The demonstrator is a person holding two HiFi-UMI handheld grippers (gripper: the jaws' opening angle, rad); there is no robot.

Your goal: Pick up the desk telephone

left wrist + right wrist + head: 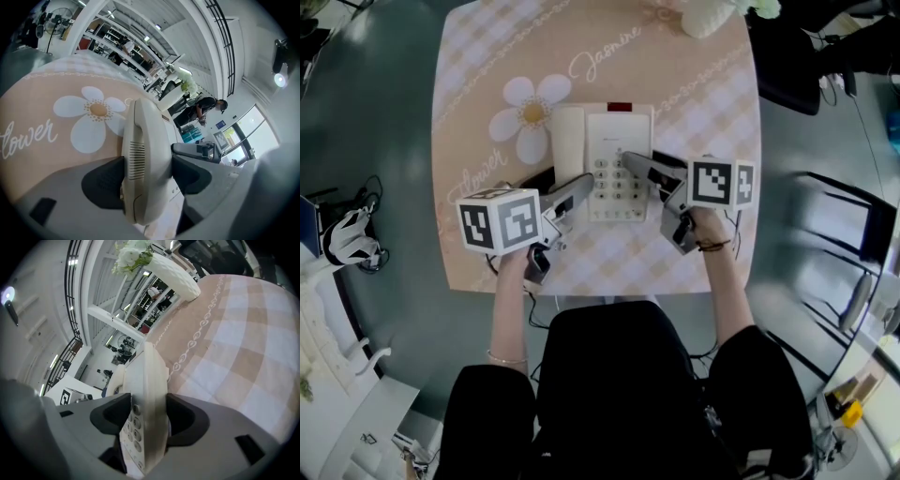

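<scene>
A cream desk telephone (619, 155) lies on the pink checked tablecloth (487, 94), its handset (567, 141) resting in the cradle on its left side. My left gripper (558, 180) reaches in from the near left. In the left gripper view its black pads press both sides of the handset (143, 154), so the left gripper (147, 176) is shut on it. My right gripper (654, 164) comes from the near right. In the right gripper view the telephone (145, 390) has its right edge, beside the keypad, squeezed between the pads of the right gripper (143, 420).
A white vase of flowers (708, 14) stands at the table's far right corner. A daisy print (530, 112) lies left of the phone. A dark chair (844, 234) is on the right, and a bag (347, 234) sits on the floor at left.
</scene>
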